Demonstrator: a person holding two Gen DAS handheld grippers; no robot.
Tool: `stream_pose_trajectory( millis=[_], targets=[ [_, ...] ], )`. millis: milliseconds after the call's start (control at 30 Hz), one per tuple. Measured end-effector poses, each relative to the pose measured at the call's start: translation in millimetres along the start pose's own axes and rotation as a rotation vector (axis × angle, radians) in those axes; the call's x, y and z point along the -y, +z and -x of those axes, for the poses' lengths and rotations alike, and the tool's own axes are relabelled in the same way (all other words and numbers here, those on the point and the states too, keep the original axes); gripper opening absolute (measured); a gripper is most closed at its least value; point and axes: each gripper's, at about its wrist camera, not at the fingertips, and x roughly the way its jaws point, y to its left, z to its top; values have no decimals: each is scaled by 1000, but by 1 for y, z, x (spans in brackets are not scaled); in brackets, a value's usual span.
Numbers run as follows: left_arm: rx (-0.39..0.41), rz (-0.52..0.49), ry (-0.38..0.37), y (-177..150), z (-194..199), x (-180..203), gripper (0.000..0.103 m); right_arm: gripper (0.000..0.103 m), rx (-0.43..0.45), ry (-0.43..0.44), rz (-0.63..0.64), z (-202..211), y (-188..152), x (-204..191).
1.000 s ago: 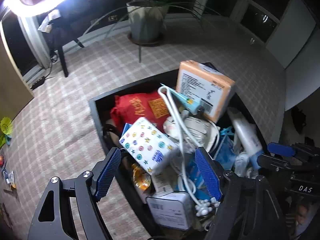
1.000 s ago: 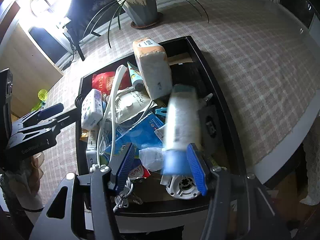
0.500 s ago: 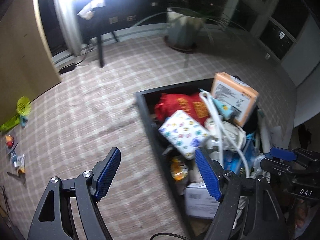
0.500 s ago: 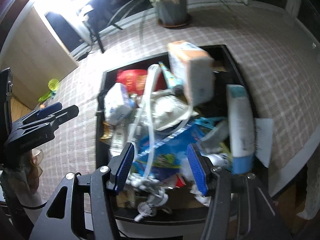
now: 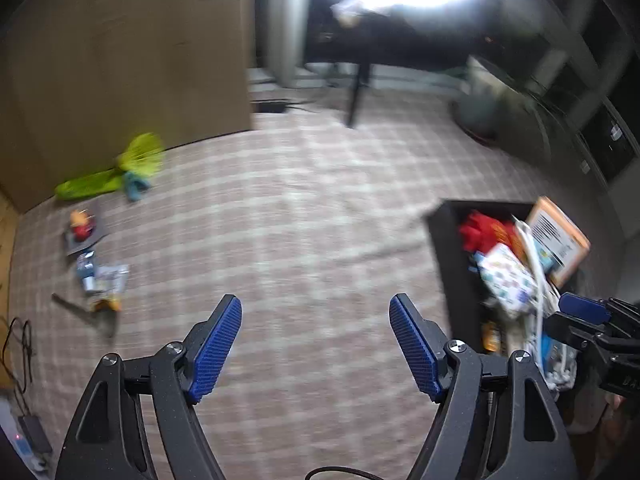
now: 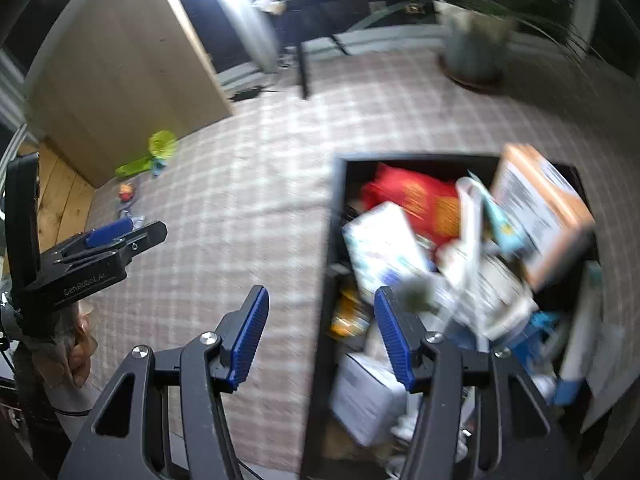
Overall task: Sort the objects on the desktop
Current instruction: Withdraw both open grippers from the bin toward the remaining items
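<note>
Swung left since a second ago: my left hand-held gripper [image 5: 316, 344] leaves the black tray [image 6: 334, 216], jaws apart, empty. Right hand-held gripper [image 6: 318, 336]: spread, empty, at tray's edge. Tray: one orange box [image 6: 540, 212], one red pouch [image 6: 416, 200], one patterned box [image 6: 384, 248], more blurred. Counter [image 5: 300, 240]: few small items far left. Sorting looks mostly undone.

The left gripper [image 5: 316, 346] hangs with its jaws spread wide and nothing between them. The right gripper [image 6: 318, 336] is likewise parted and empty
</note>
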Motion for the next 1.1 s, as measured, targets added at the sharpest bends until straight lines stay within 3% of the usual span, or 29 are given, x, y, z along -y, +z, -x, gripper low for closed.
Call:
stream_pose_trajectory(
  millis=[367, 733, 900, 1100],
  targets=[
    [16, 210, 94, 2, 2, -145, 72, 54, -11, 76, 173, -55, 65, -119],
    [6, 400, 175, 18, -11, -270, 71, 54, -20, 90, 315, -103, 112, -213],
    [0, 444, 194, 30, -22, -301, 66, 54, -43, 100, 360, -129, 130, -246],
    [-9, 439, 179, 50, -38, -307, 62, 54, -86, 114, 366, -166, 152, -277]
  ],
)
